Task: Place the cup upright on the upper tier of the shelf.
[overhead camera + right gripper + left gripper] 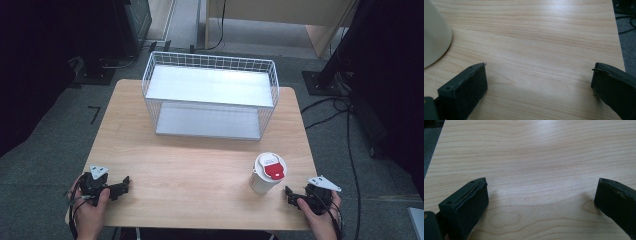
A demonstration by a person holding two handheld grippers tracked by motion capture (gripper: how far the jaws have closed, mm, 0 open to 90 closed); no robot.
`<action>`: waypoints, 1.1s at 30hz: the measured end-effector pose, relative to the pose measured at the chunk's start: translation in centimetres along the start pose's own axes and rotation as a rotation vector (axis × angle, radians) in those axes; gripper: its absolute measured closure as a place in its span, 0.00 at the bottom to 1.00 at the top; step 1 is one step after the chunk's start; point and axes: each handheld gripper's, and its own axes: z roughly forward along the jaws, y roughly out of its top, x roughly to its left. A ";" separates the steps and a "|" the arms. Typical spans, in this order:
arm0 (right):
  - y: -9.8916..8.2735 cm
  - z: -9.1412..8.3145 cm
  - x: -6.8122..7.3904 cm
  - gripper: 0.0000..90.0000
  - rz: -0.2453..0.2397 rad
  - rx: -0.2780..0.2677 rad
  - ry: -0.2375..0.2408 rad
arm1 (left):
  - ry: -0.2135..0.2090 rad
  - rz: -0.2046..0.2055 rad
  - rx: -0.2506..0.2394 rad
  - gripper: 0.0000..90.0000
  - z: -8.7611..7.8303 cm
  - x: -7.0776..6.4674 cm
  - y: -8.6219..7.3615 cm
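Where the near edge of the wooden table meets the bottom of the high view, two hands are seen, each holding a black gripper low over the tabletop. The left gripper is held at the near left corner by the left hand, and its jaws are spread wide with nothing but bare wood grain between them. The right gripper is held at the near right corner by the right hand; its jaws are likewise spread wide and nothing is gripped. Just beside the right gripper, toward the table's middle, a white cup with a red-and-white lid is stood upright, apart from the jaws; its pale wall is caught at the left edge of the right gripper view. Farther back, a white wire basket rack with two flat shelves is set across the far half of the table. Beyond it, grey floor and dark cables are seen.
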 end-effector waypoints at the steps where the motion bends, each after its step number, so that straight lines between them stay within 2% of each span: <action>1: 0.0 -0.1 0.0 0.02 0.000 0.000 0.004 | 0.000 0.000 0.000 0.00 0.0 0.0 0.0; 5: -0.2 -0.2 0.1 0.06 -0.004 -0.011 0.009 | 0.000 0.000 0.000 0.00 0.0 0.0 0.0; 11: -0.6 -0.7 0.7 0.05 -0.002 -0.008 0.012 | 0.000 0.000 0.000 0.00 0.0 0.0 0.0; 13: -0.6 -0.7 0.8 0.03 -0.019 -0.006 0.022 | 0.000 0.000 0.000 0.00 0.0 0.0 0.0; 14: -0.7 -0.8 1.1 0.03 -0.041 -0.007 0.036 | 0.000 0.000 0.000 0.00 0.0 0.0 0.0; 16: -0.8 -0.9 1.2 0.03 -0.048 -0.008 0.039 | 0.000 0.000 0.000 0.00 0.0 0.0 0.0; 23: -0.9 -1.2 2.6 0.03 -0.073 -0.004 0.104 | 0.000 0.000 0.000 0.00 0.0 0.0 0.0; 24: -0.8 -1.3 3.0 0.04 -0.069 -0.008 0.144 | 0.000 0.000 0.000 0.00 0.0 0.0 0.0; 25: -0.7 -1.3 3.2 0.04 -0.066 -0.013 0.157 | 0.000 0.000 0.000 0.00 0.0 0.0 0.0; 29: -0.1 -1.5 4.2 0.05 -0.074 -0.040 0.185 | 0.000 0.000 0.000 0.00 0.0 0.0 0.0; 33: 0.4 -1.8 4.8 0.06 -0.055 -0.071 0.217 | 0.000 0.000 0.000 0.00 0.0 0.0 0.0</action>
